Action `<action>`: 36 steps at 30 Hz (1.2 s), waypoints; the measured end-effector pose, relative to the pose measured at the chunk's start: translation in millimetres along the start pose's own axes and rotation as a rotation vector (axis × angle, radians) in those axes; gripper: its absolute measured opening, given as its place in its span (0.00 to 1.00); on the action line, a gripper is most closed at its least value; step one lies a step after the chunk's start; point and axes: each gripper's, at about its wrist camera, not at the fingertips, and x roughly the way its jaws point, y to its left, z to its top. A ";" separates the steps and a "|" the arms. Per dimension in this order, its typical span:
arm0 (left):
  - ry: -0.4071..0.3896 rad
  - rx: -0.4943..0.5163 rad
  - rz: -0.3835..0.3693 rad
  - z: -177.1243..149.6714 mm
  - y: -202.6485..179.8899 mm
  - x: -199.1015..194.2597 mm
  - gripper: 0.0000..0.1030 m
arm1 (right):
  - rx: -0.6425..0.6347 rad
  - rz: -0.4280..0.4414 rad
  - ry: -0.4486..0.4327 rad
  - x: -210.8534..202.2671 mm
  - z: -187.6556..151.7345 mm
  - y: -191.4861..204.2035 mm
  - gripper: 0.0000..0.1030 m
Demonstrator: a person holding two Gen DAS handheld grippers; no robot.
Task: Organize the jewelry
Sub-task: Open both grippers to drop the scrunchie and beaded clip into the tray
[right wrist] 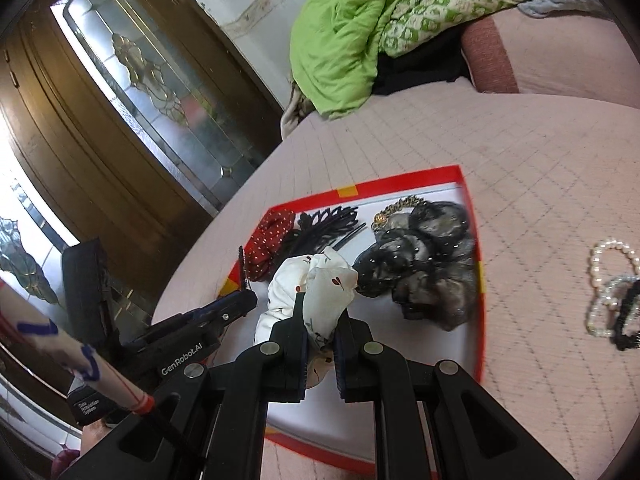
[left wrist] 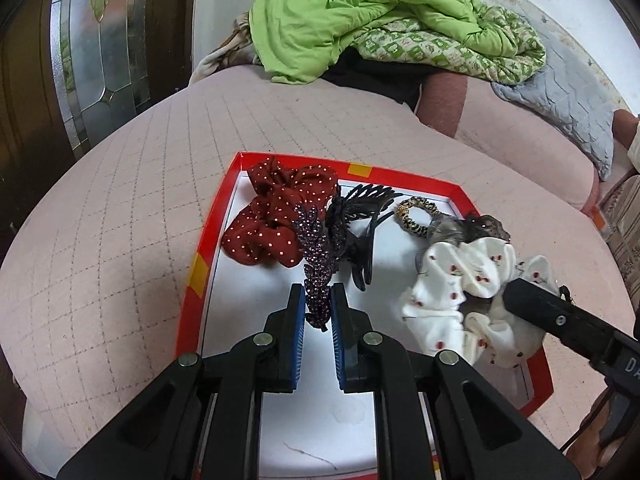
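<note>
Purple rhinestone hair clip (left wrist: pixel 316 264), leaf-shaped and studded, is clamped at its near end between the left gripper (left wrist: pixel 318 300) jaws, over the red-rimmed tray (left wrist: pixel 208 240) with white floor. White cherry-print scrunchie (right wrist: pixel 316 292), soft satin-like fabric, is pinched between the right gripper (right wrist: pixel 320 312) jaws, bunched up above the tray's near half. In the tray: red polka-dot scrunchie (left wrist: pixel 272 220) at far left, black plastic claw clip (left wrist: pixel 356 224) touching the purple clip's far end, leopard-print hair tie (left wrist: pixel 416 216) behind, sheer black-grey mesh scrunchie (right wrist: pixel 428 268) at right. Tray sits on pink quilted bedspread (left wrist: pixel 120 220). Pearl bracelets (right wrist: pixel 612 284) and a black beaded piece (right wrist: pixel 628 320) lie on the spread right of the tray, apart. Green quilt (left wrist: pixel 360 16) heaped far back.
</note>
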 end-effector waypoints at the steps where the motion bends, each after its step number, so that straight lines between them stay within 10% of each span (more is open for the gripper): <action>1: 0.002 0.001 0.002 0.1 0.3 1.4 0.12 | 0.001 -0.009 0.002 3.4 0.9 -0.8 0.12; 36: 0.045 0.041 0.035 -0.7 -5.5 18.7 0.12 | -0.024 -0.094 0.028 24.7 1.6 -10.0 0.14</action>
